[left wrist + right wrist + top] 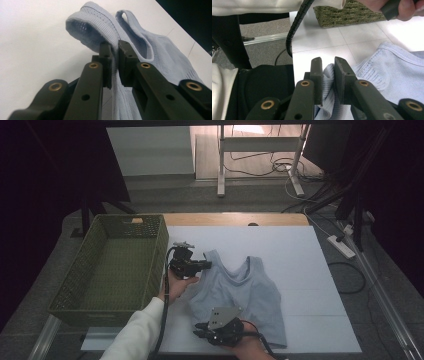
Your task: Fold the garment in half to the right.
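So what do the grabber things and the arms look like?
Both grippers are black. The left gripper has a ribbed black cable trailing along a white sleeve. The right gripper carries a grey three-cornered plate. Up close, the jaws are flat black bars with brass-ringed holes.

Top: a pale blue sleeveless knitted cloth top, soft and matt, finely ribbed along its hems, with small open mesh holes at the strap.
Basket: an olive-green rectangular woven basket, coarse and rough (the weave reads clearly in the right gripper view).
Table: a white smooth tabletop, faintly sheened, edged by a light wooden strip.
Jaws: matt black plastic with brass-coloured metal rivets.
Plate: grey three-cornered plate, flat, dull metal look.
Sleeve: white soft cloth sleeve.
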Motion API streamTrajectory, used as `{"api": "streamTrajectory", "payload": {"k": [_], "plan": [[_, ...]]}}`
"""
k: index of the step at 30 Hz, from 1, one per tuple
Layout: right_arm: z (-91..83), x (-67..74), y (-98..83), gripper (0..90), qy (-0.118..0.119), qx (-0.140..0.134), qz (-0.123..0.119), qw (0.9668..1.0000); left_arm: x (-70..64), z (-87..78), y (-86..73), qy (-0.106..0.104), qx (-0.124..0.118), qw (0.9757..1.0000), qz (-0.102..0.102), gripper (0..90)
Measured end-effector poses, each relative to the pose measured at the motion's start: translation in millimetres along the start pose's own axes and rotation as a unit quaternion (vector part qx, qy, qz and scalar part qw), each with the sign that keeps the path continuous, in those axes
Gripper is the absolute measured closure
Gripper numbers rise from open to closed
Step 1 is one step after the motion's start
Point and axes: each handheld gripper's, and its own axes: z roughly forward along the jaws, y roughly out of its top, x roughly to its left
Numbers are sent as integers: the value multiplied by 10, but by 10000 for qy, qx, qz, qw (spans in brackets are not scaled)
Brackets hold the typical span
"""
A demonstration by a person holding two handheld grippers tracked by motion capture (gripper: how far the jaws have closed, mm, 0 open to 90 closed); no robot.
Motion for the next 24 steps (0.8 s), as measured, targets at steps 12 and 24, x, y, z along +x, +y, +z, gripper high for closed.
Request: {"api": "streamTrajectory", "payload": {"k": [12,24], "plan": [[-22,-5,17,775,-63,-121,7,9999,-14,-68,58,-56,-72,10000,26,821],[-37,-21,32,774,-91,-266,76,9996,-42,-110,123,-82,-90,9999,76,821]]}}
